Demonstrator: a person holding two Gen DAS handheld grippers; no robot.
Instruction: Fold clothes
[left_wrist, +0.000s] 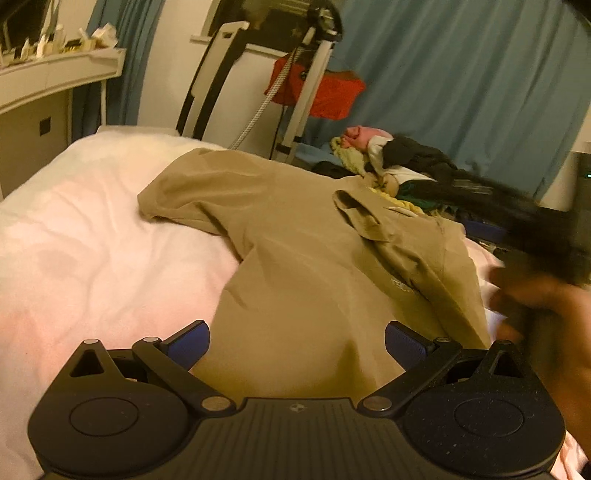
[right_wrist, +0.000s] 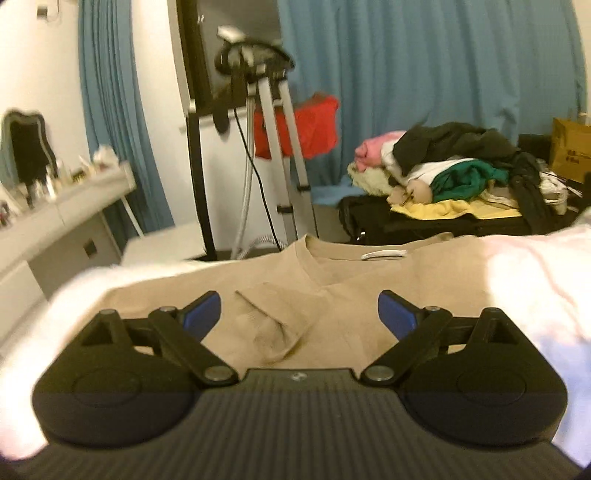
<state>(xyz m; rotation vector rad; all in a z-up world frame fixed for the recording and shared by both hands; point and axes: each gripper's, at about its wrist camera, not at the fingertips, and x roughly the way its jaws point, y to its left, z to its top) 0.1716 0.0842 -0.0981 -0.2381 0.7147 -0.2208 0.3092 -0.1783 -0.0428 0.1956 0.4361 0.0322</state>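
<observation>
A tan T-shirt (left_wrist: 303, 251) lies spread on the white bed sheet (left_wrist: 81, 236), one sleeve folded over its chest. My left gripper (left_wrist: 297, 345) is open and empty just above the shirt's lower part. In the right wrist view the same shirt (right_wrist: 332, 295) lies collar away, with the folded sleeve (right_wrist: 273, 325) between the fingers. My right gripper (right_wrist: 299, 315) is open and empty, low over the shirt. The right gripper and hand also show as a dark blur in the left wrist view (left_wrist: 535, 258).
A pile of mixed clothes (right_wrist: 454, 173) lies on a dark case beyond the bed. A tripod stand (right_wrist: 273, 122) with a red cloth (right_wrist: 314, 125) stands by the blue curtain (right_wrist: 424, 66). A white dresser (right_wrist: 62, 214) is at the left.
</observation>
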